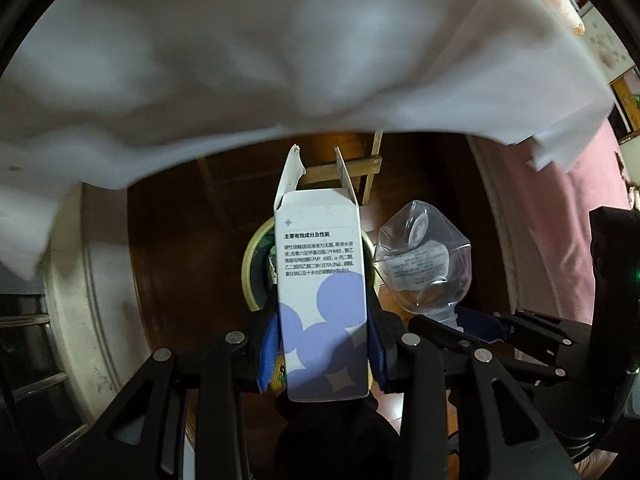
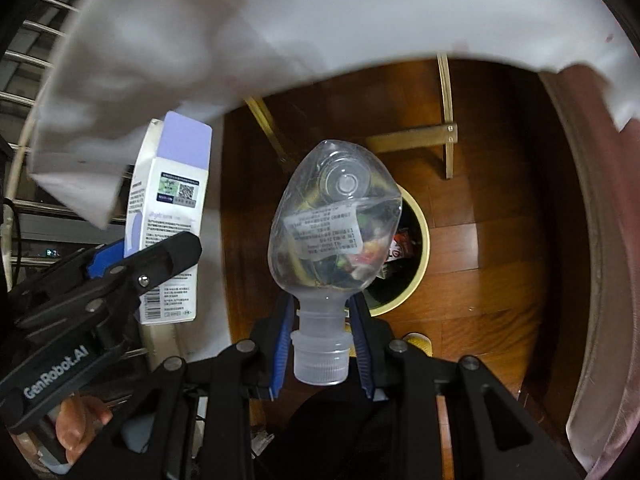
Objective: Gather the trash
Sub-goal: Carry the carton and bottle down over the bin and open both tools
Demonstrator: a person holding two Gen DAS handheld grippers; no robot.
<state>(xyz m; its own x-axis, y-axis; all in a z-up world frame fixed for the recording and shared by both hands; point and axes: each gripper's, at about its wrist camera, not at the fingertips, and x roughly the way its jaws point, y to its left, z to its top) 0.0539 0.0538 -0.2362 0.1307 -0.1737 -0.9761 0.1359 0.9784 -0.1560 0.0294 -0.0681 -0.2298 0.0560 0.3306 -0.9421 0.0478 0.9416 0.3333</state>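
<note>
In the left wrist view the carton (image 1: 322,300) stands at centre between the fingers (image 1: 269,350), the bin (image 1: 250,264) behind it on the floor (image 1: 168,248), the bottle (image 1: 426,264) to its right, and the cloth (image 1: 280,60) across the top of the frame.

Bin (image 1: 249,258) mostly hidden behind carton (image 1: 320,280); cloth (image 1: 280,60) blurred, cut off at top.
</note>
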